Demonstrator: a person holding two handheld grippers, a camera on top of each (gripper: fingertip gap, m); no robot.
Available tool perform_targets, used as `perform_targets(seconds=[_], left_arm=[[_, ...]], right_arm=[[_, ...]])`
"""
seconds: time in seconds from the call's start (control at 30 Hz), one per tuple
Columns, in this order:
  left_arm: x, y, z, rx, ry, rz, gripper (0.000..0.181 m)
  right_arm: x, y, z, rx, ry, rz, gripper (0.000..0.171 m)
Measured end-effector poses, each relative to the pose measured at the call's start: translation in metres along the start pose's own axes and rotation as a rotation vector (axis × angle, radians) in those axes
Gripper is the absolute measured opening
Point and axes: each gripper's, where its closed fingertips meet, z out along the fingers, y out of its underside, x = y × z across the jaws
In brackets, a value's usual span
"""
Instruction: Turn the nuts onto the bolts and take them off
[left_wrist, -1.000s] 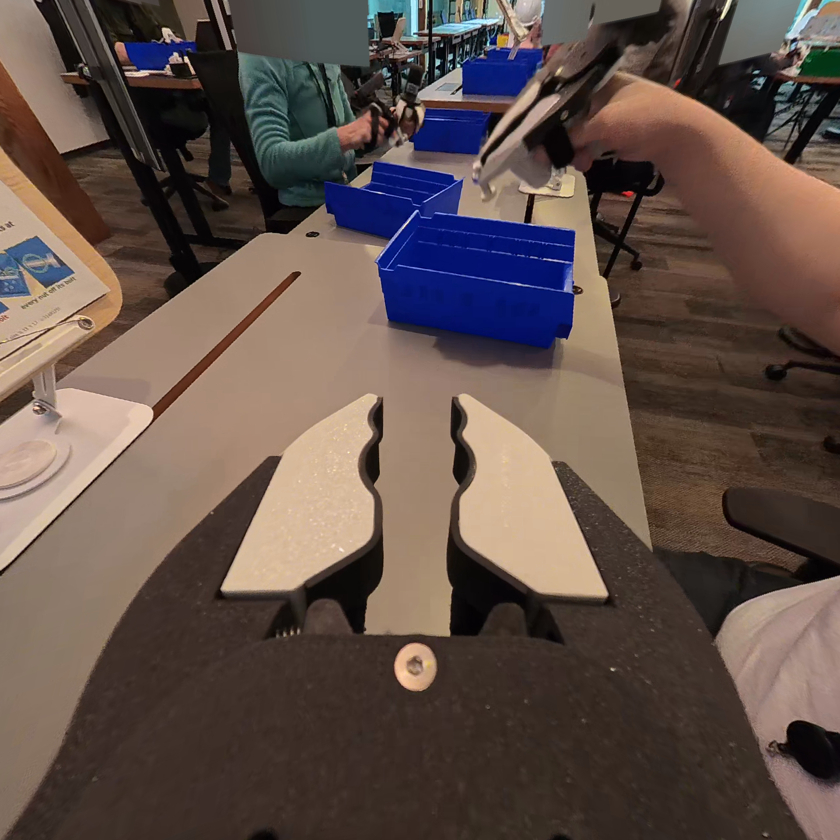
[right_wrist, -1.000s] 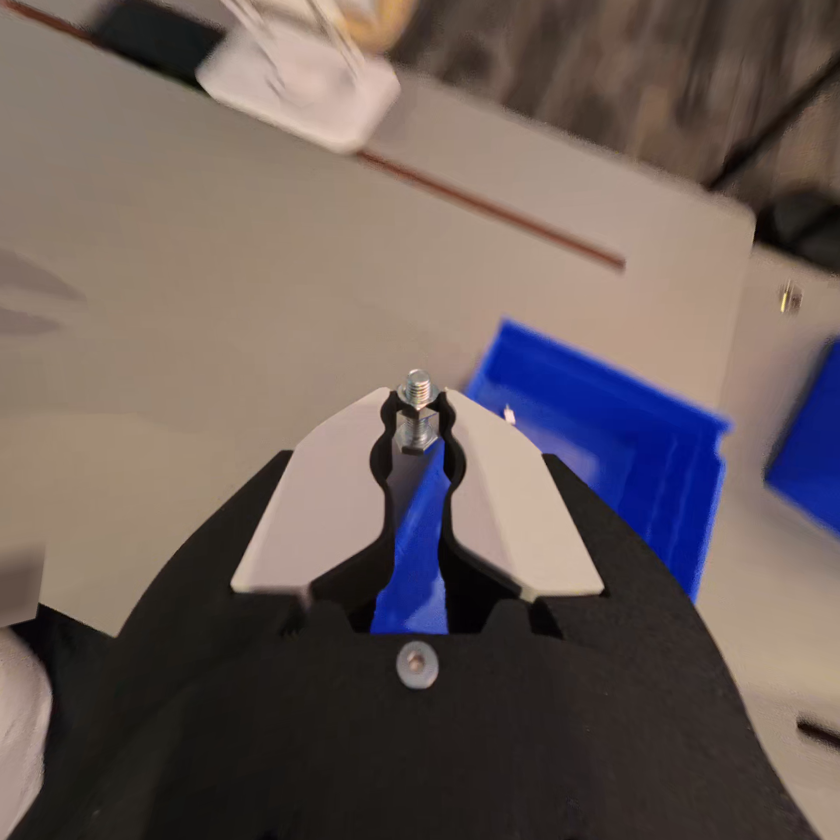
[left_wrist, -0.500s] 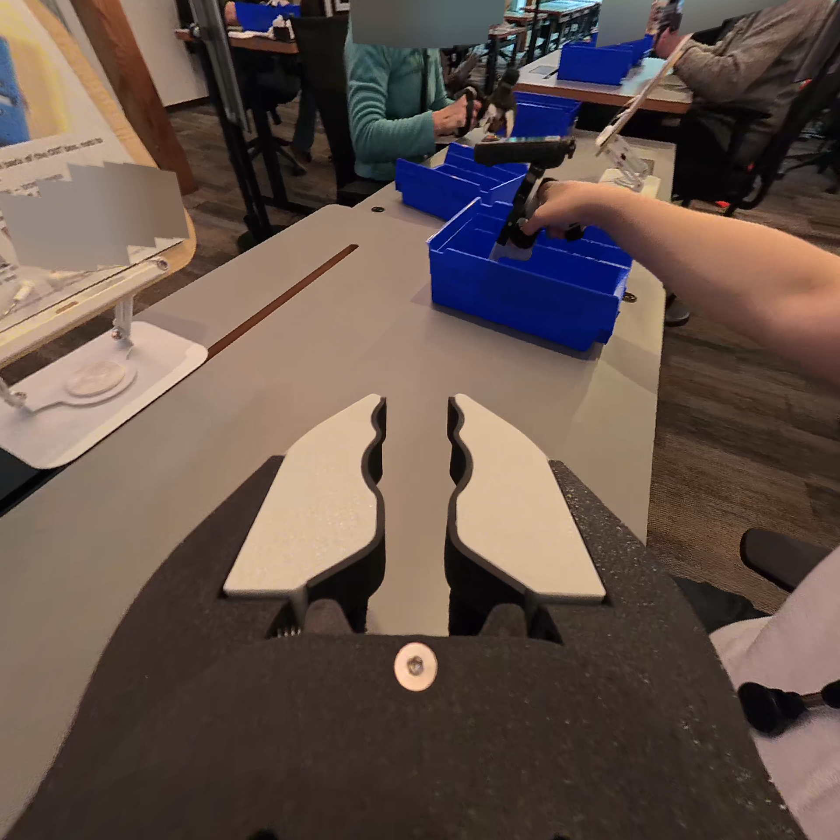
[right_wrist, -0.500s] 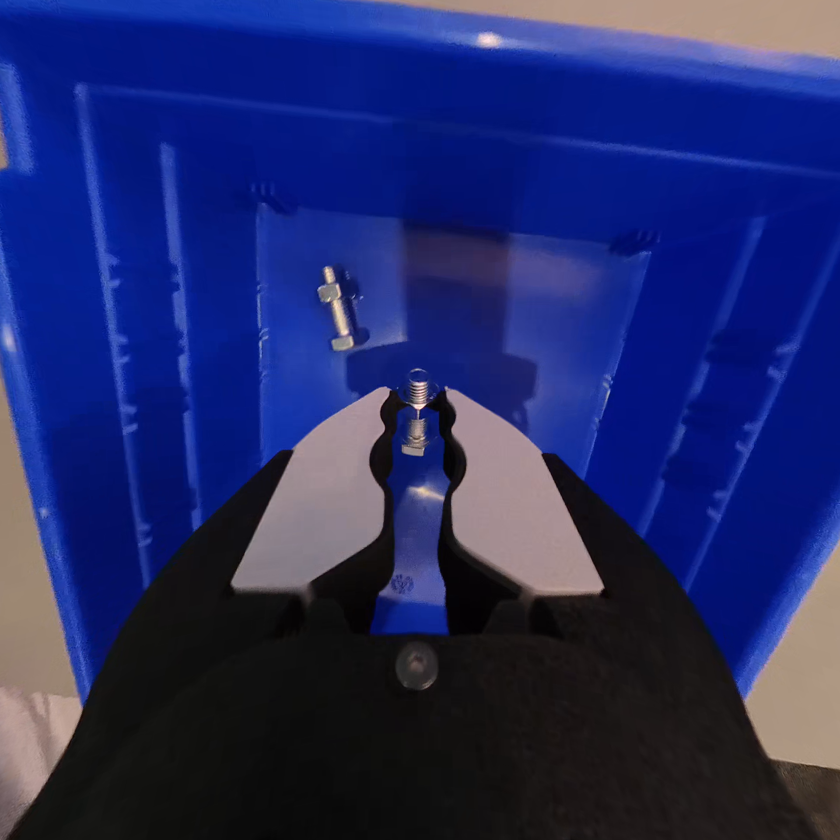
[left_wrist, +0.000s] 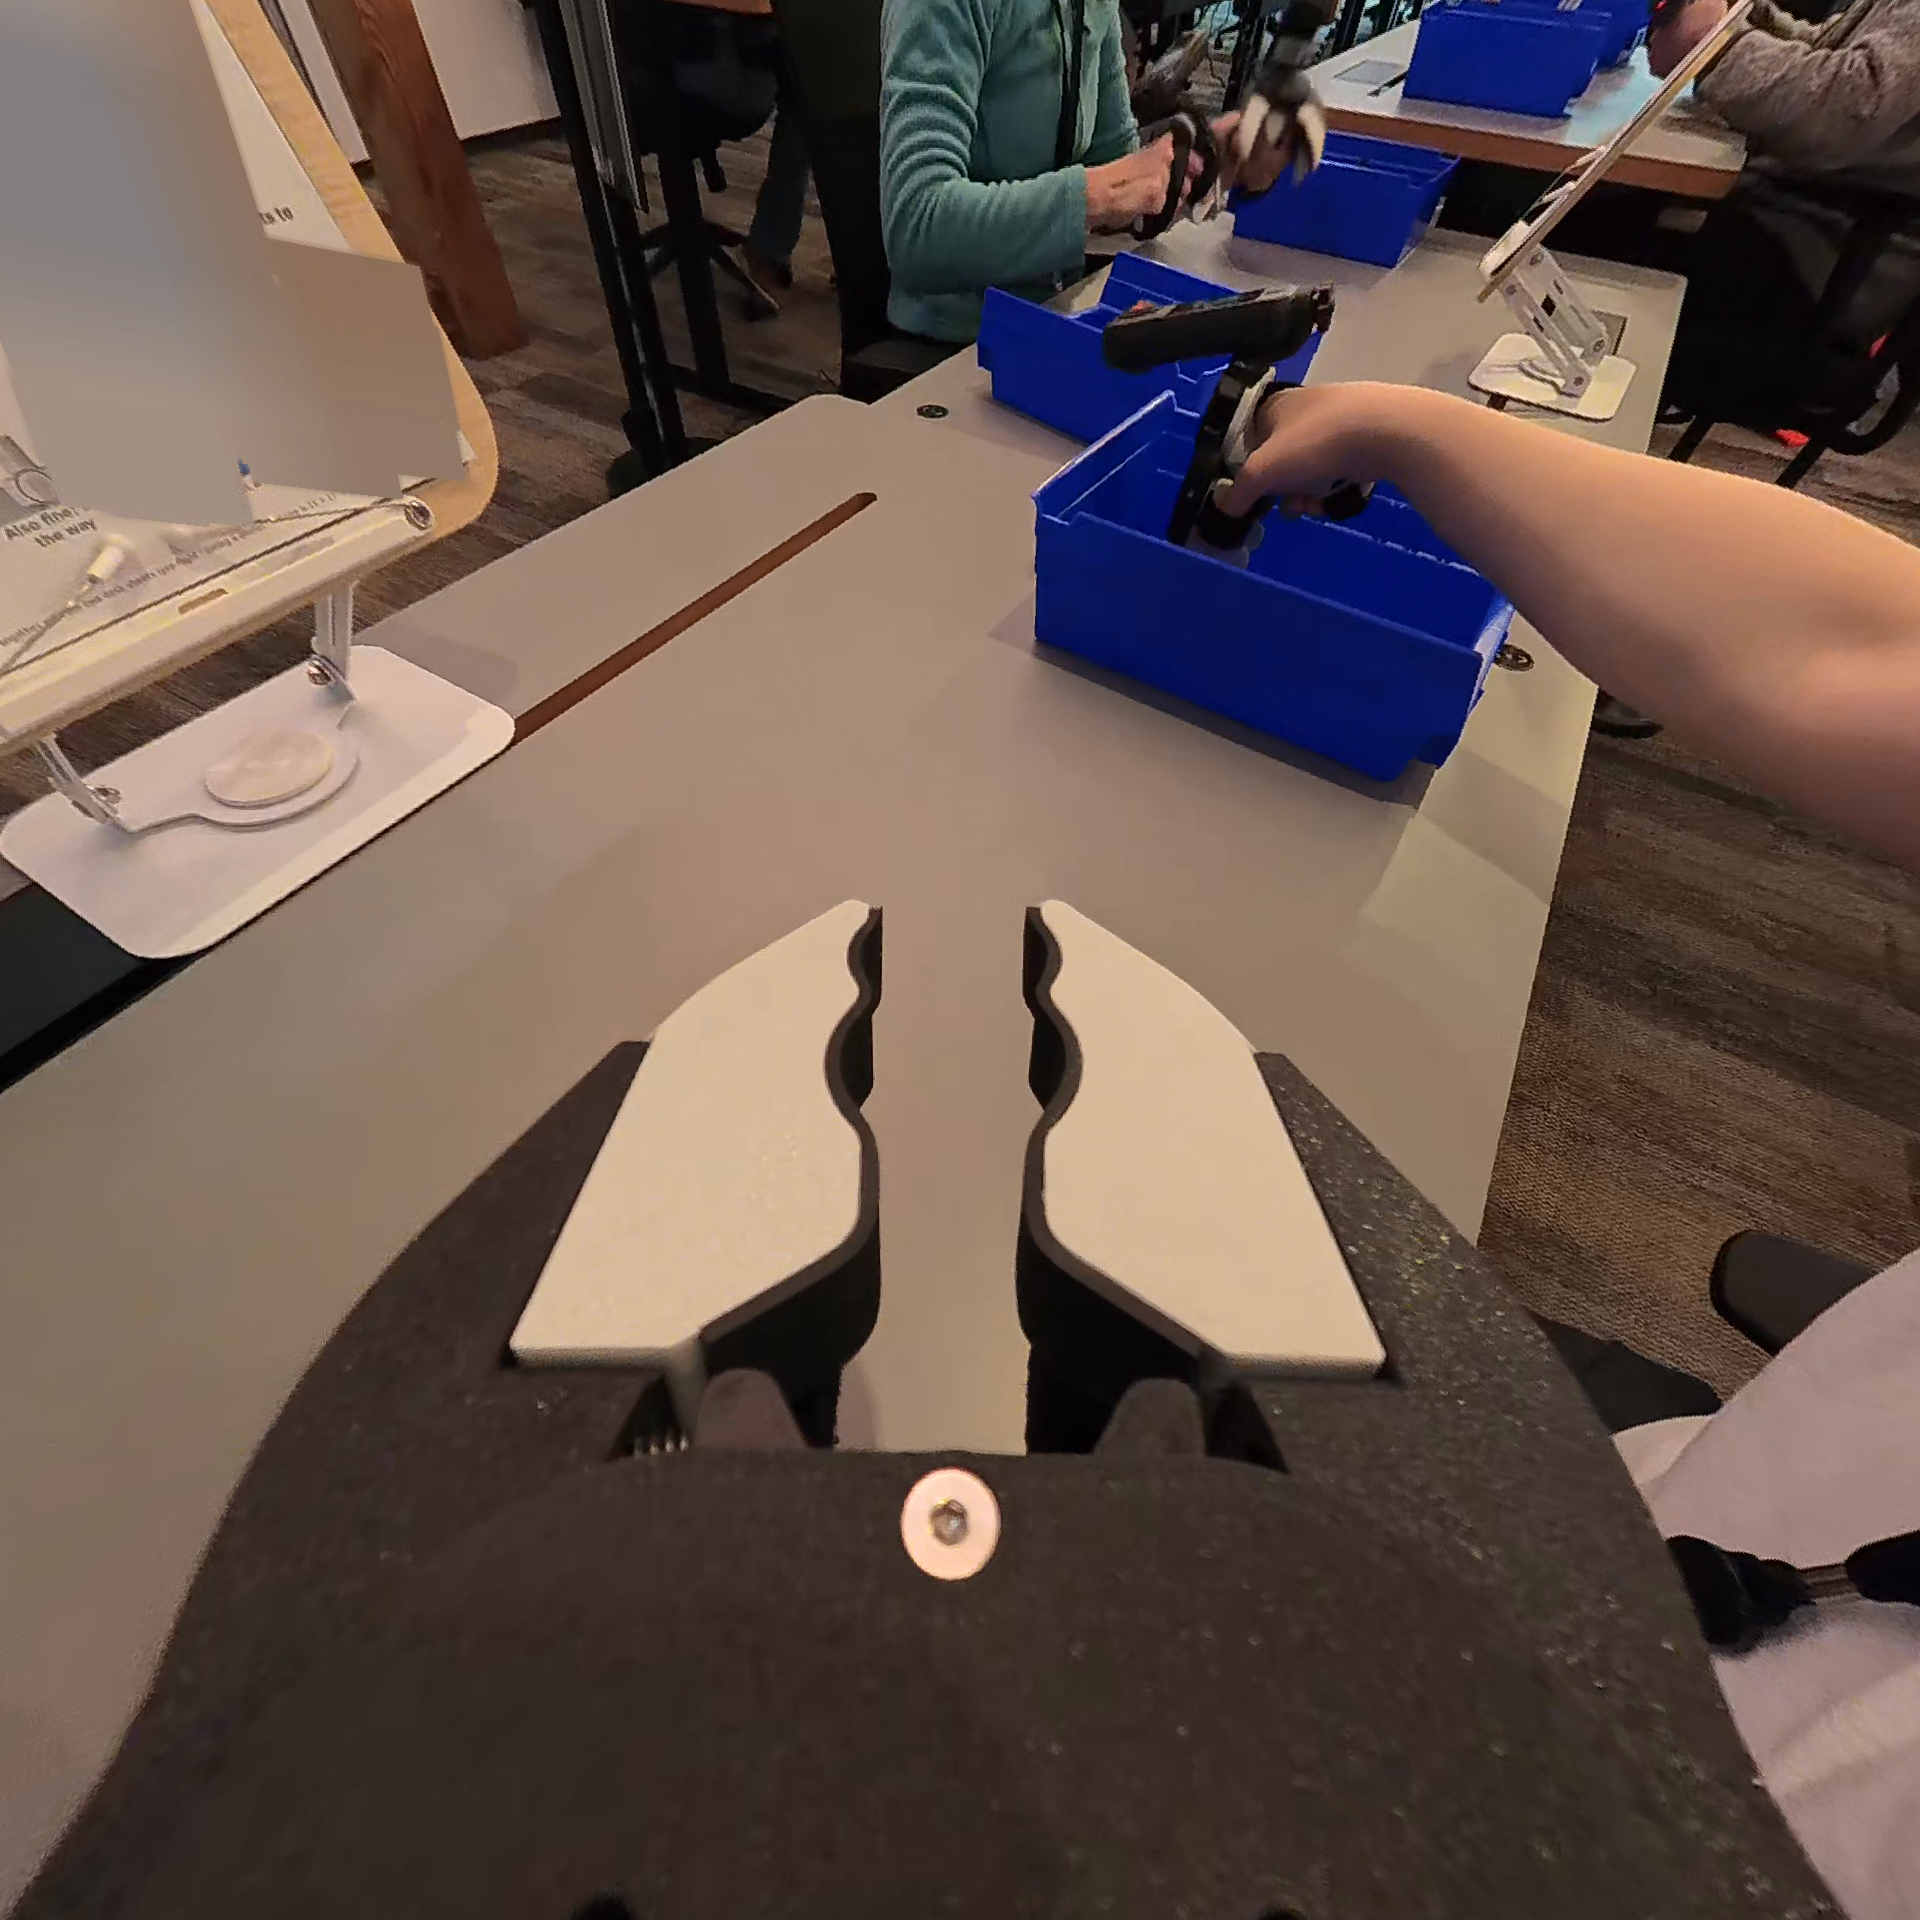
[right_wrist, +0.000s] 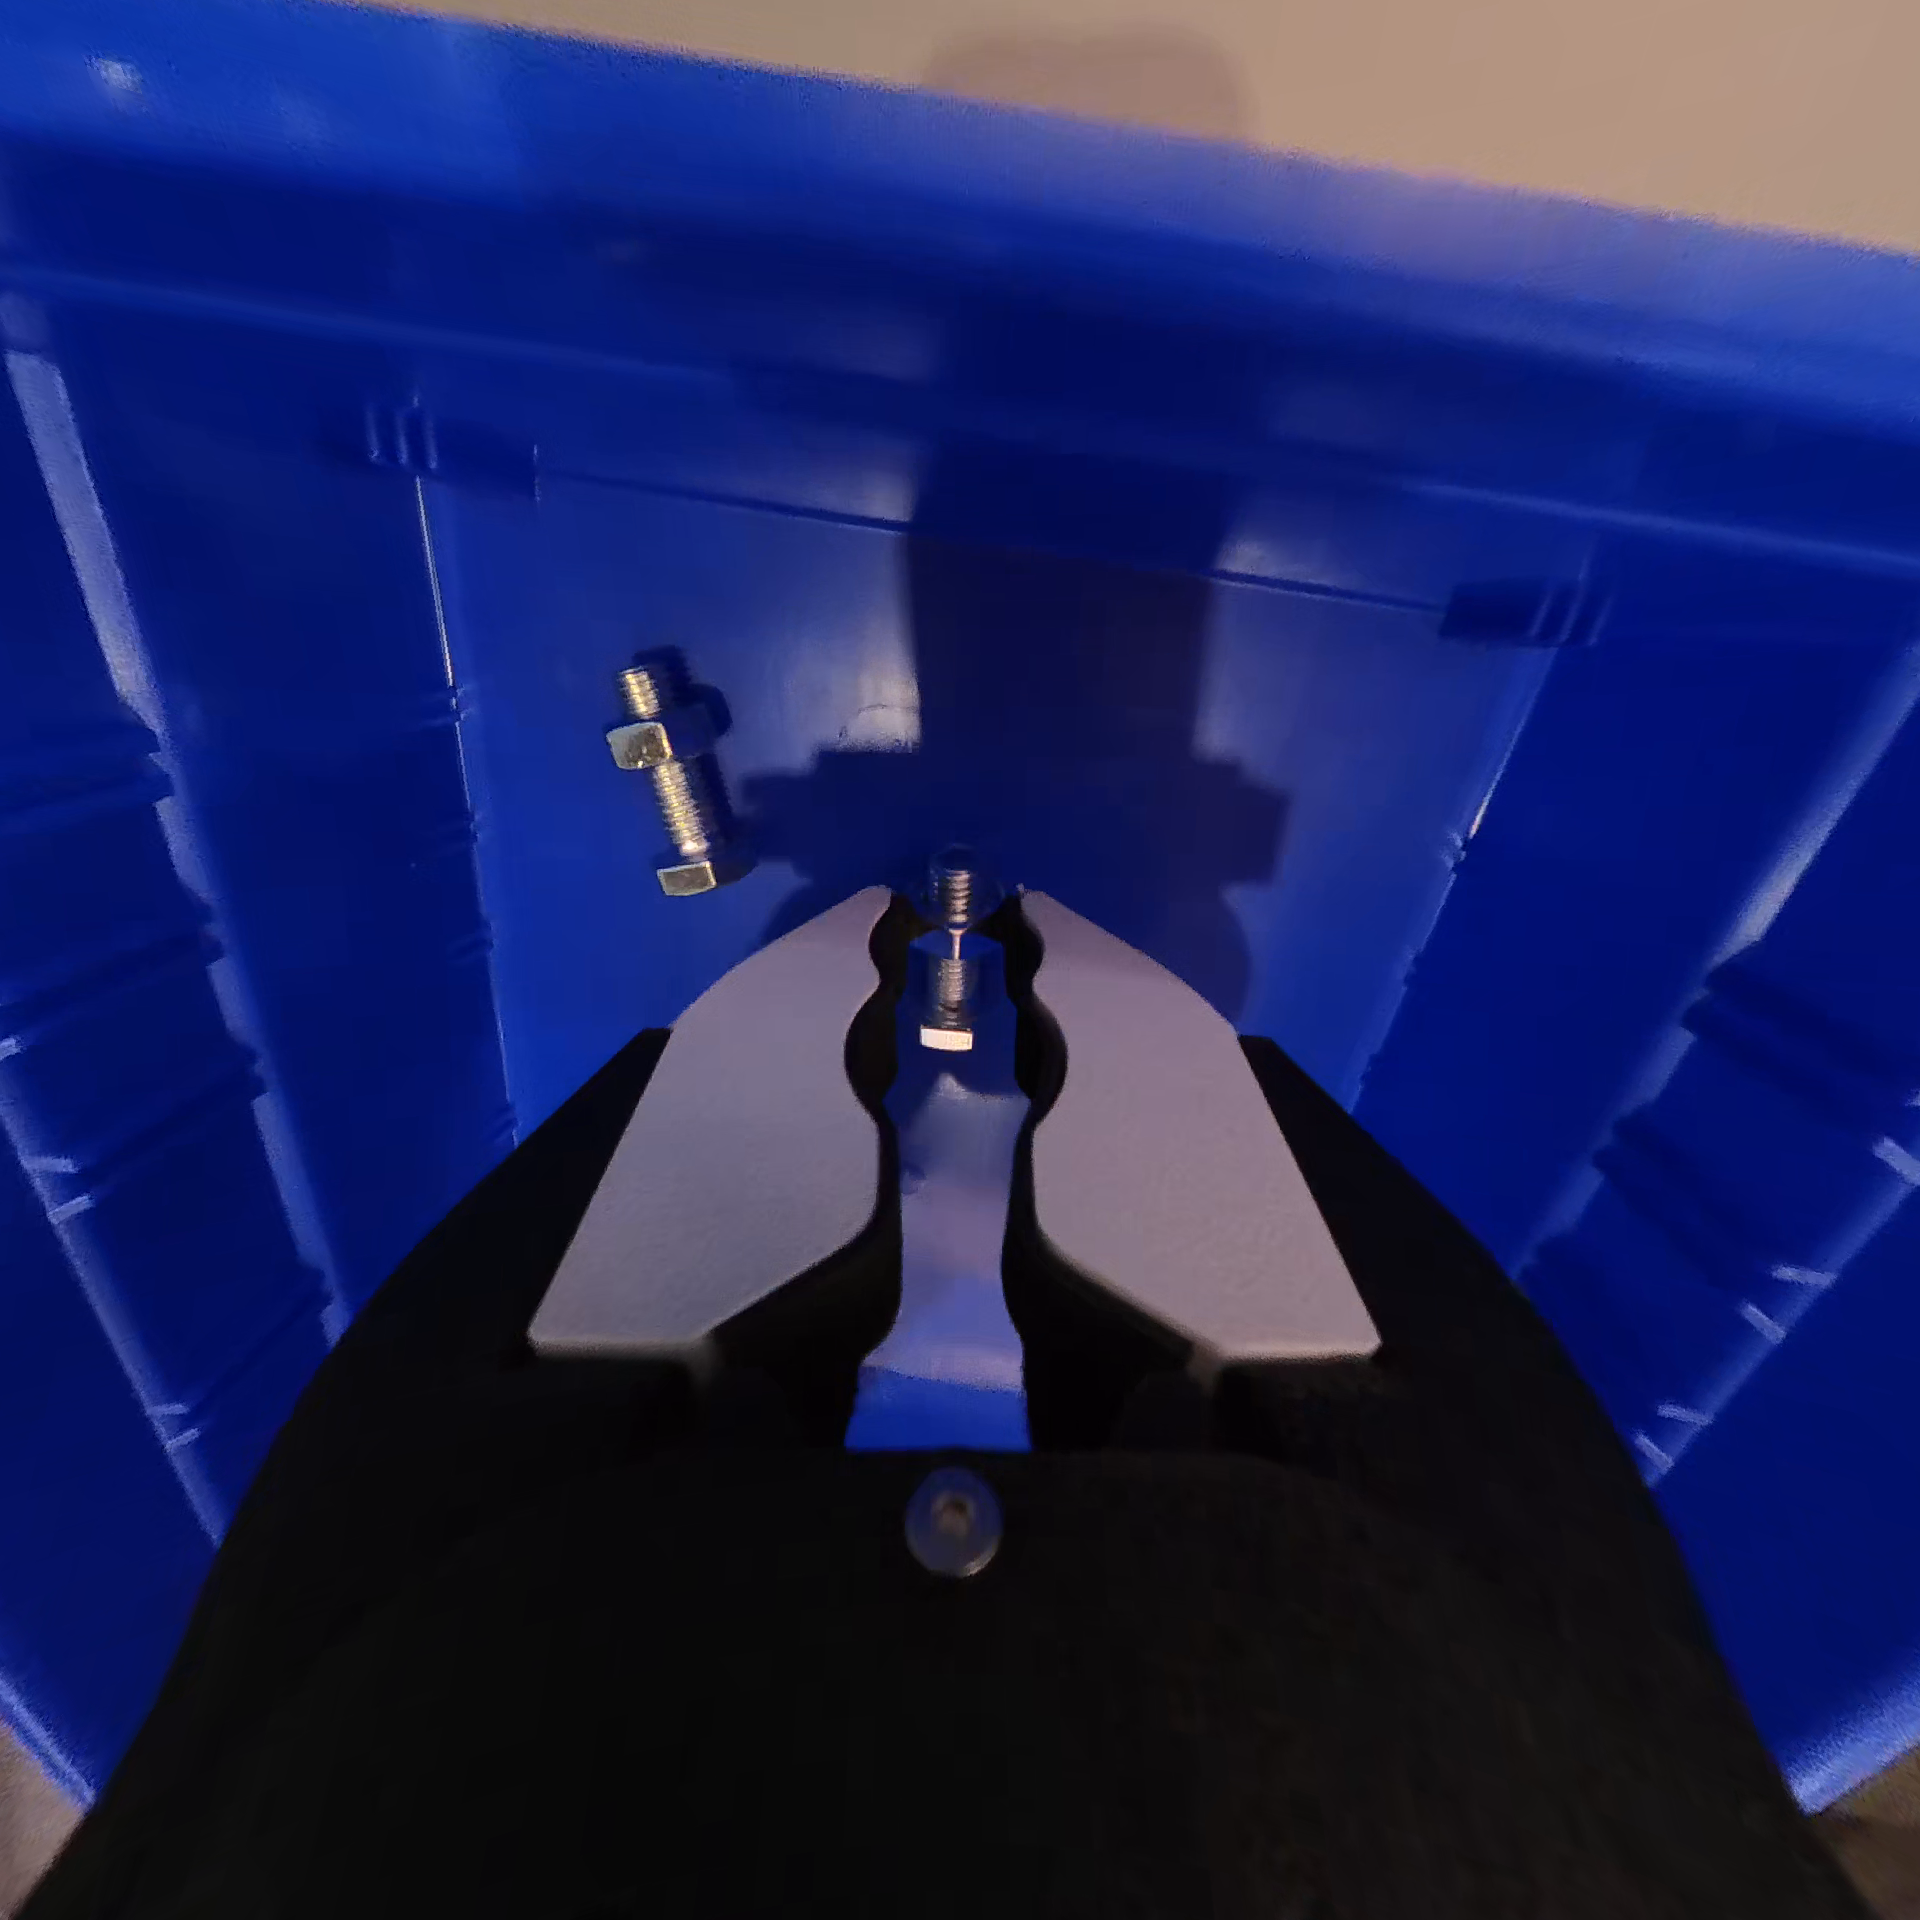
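My right gripper (right_wrist: 954, 902) is shut on a silver bolt with a nut on it (right_wrist: 950, 961), held by the nut, low inside a blue bin (right_wrist: 1714, 831). A second bolt with a nut (right_wrist: 670, 784) lies on the bin floor, to the left of my fingertips. In the left wrist view the right gripper (left_wrist: 1210, 488) reaches down into the same blue bin (left_wrist: 1247, 634) at the far right of the grey table (left_wrist: 779, 810). My left gripper (left_wrist: 951, 920) is open and empty, low over the table's near part.
A white stand with a tilted board (left_wrist: 239, 748) sits at the left of the table. A second blue bin (left_wrist: 1049, 343) stands behind the first. Other people work at tables behind. The table's right edge (left_wrist: 1527, 1018) drops to the floor. The grippers' ends are close to 55 cm from one another.
The right gripper has gone from above the table down into the blue bin with its bolt, and now sits lower and closer to the floor. The left gripper has stayed open, its view drifting slightly.
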Motion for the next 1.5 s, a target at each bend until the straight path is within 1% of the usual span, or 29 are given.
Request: perform_targets(seconds=[0.13, 0.27, 0.33, 0.37, 0.43, 0.5, 0.53, 0.57, 0.63, 0.67, 0.73, 0.8, 0.9, 0.97, 1.07, 1.13, 1.17, 1.27, 1.4, 1.5], left_arm=[[0.001, 0.005, 0.004, -0.005, 0.012, -0.019, 0.027], [-0.002, 0.013, 0.009, -0.021, 0.013, -0.044, 0.028], [-0.007, 0.019, 0.013, -0.039, -0.007, -0.049, 0.029], [-0.012, 0.022, 0.016, -0.053, -0.03, -0.049, 0.03], [-0.027, 0.029, 0.024, -0.093, -0.1, -0.037, 0.031], [-0.048, 0.035, 0.034, -0.162, -0.199, 0.0, 0.035], [-0.059, 0.038, 0.038, -0.2, -0.253, 0.029, 0.035], [-0.069, 0.039, 0.043, -0.238, -0.306, 0.054, 0.036], [-0.082, 0.035, 0.052, -0.277, -0.383, 0.094, 0.036], [-0.084, 0.032, 0.057, -0.281, -0.399, 0.103, 0.038], [-0.083, 0.026, 0.067, -0.284, -0.397, 0.119, 0.04], [-0.085, 0.022, 0.071, -0.289, -0.428, 0.158, 0.042], [-0.098, 0.016, 0.069, -0.292, -0.545, 0.266, 0.044], [-0.106, 0.016, 0.067, -0.306, -0.599, 0.33, 0.044], [-0.117, 0.019, 0.063, -0.328, -0.655, 0.423, 0.043], [-0.123, 0.022, 0.06, -0.352, -0.673, 0.48, 0.044], [-0.126, 0.024, 0.058, -0.366, -0.688, 0.508, 0.044], [-0.13, 0.031, 0.056, -0.387, -0.675, 0.534, 0.044], [-0.133, 0.037, 0.055, -0.388, -0.667, 0.534, 0.044], [-0.135, 0.038, 0.056, -0.382, -0.663, 0.531, 0.044]], right_arm=[[0.002, -0.006, -0.003, 0.057, 0.009, -0.005, 0.017], [0.002, -0.013, -0.016, 0.151, 0.012, -0.008, 0.025], [0.0, -0.015, -0.031, 0.22, 0.024, -0.021, 0.028], [-0.005, -0.018, -0.044, 0.283, 0.027, -0.041, 0.028], [-0.027, -0.027, -0.079, 0.467, 0.024, -0.132, 0.026], [-0.078, -0.033, -0.128, 0.714, -0.023, -0.318, 0.028], [-0.116, -0.03, -0.155, 0.838, -0.086, -0.444, 0.035], [-0.159, -0.022, -0.18, 0.951, -0.17, -0.587, 0.042], [-0.244, 0.006, -0.221, 1.132, -0.318, -0.866, 0.047], [-0.283, 0.023, -0.235, 1.191, -0.38, -0.994, 0.049], [-0.352, 0.058, -0.252, 1.271, -0.478, -1.235, 0.047], [-0.409, 0.086, -0.262, 1.349, -0.533, -1.415, 0.05], [-0.479, 0.124, -0.266, 1.406, -0.605, -1.637, 0.052], [-0.515, 0.143, -0.262, 1.432, -0.612, -1.76, 0.054], [-0.558, 0.167, -0.246, 1.447, -0.603, -1.937, 0.048], [-0.58, 0.177, -0.231, 1.424, -0.576, -2.036, 0.05], [-0.588, 0.178, -0.223, 1.409, -0.547, -2.082, 0.052], [-0.606, 0.18, -0.206, 1.372, -0.507, -2.191, 0.047], [-0.621, 0.166, -0.188, 1.312, -0.404, -2.277, 0.046], [-0.627, 0.159, -0.177, 1.265, -0.365, -2.311, 0.045]])
